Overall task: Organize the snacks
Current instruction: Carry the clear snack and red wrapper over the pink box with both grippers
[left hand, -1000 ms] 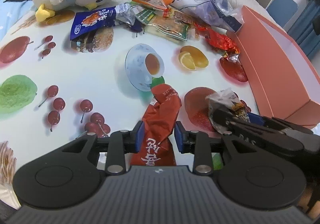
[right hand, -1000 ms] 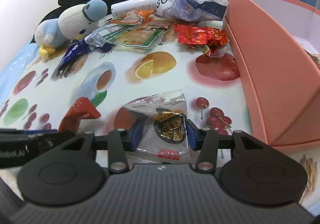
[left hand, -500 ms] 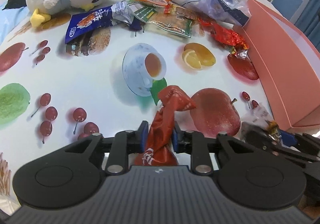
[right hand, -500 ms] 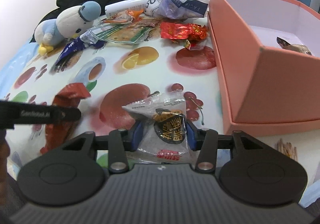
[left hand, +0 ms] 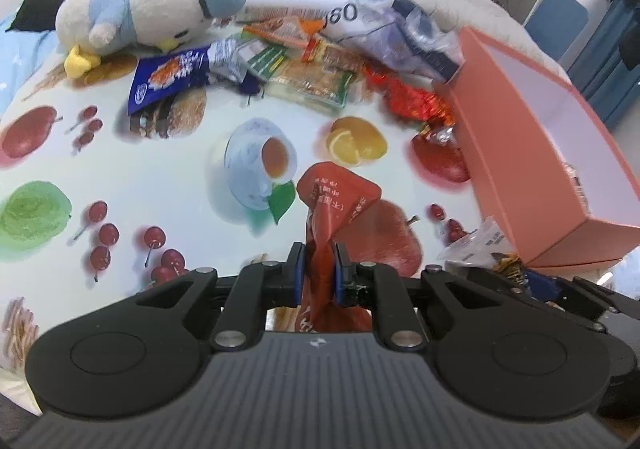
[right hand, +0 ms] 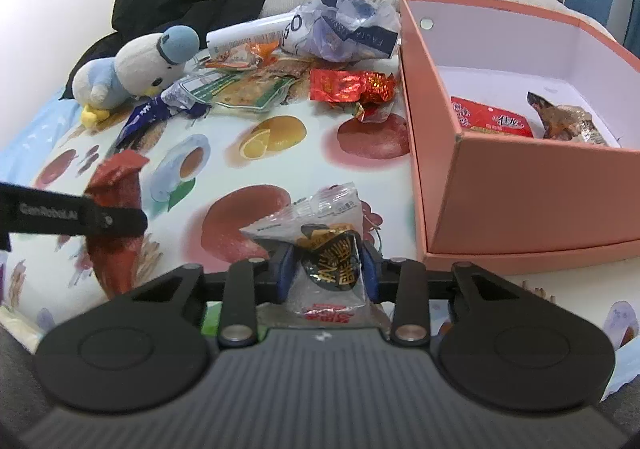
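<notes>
Left gripper (left hand: pixel 319 269): my jaws have just been closing and now pinch a crumpled red packet (left hand: pixel 335 205), held above the fruit-print tabletop (left hand: pixel 160 177). Right gripper (right hand: pixel 327 269): my jaws have just been closing and now clamp a clear packet (right hand: pixel 320 241) with a black-and-gold label, near the pink box (right hand: pixel 532 193). Box holds two packets already. Other snacks lie piled beside a plush bird (left hand: pixel 148 13).
</notes>
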### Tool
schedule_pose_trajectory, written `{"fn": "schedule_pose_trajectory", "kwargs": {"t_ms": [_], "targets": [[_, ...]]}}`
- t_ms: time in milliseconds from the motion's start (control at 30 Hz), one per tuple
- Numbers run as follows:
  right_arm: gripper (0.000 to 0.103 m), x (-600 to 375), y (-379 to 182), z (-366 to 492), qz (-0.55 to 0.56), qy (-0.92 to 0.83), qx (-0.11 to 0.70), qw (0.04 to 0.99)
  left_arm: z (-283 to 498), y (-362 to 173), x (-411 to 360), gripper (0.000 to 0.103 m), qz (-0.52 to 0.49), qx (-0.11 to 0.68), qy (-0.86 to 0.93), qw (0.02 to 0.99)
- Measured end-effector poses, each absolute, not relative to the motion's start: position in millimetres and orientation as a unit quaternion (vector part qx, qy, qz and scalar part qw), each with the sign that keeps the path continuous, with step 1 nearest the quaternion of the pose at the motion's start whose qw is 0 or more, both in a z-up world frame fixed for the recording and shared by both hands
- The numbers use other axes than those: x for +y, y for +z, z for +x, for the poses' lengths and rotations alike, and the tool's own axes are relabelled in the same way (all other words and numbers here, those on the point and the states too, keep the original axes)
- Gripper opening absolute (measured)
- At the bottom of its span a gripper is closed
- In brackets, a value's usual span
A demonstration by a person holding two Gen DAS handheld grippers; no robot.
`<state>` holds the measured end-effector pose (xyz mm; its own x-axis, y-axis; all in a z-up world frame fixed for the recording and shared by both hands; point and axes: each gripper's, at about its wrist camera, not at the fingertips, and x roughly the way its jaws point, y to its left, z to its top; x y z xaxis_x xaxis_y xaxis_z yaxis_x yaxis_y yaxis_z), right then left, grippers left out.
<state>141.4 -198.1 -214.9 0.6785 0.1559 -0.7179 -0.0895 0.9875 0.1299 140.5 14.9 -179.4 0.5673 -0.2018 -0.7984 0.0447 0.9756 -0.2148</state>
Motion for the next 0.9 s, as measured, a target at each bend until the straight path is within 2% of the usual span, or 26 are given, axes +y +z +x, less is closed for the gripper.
{"fn": "schedule_pose_trajectory", "kwargs": {"t_ms": [900], "targets": [[0.036, -250, -103, 53, 0.073, 0.014, 0.285, 0.956, 75, -57, -43, 0.016, -0.086, 0.379, -0.154, 0.908]]}}
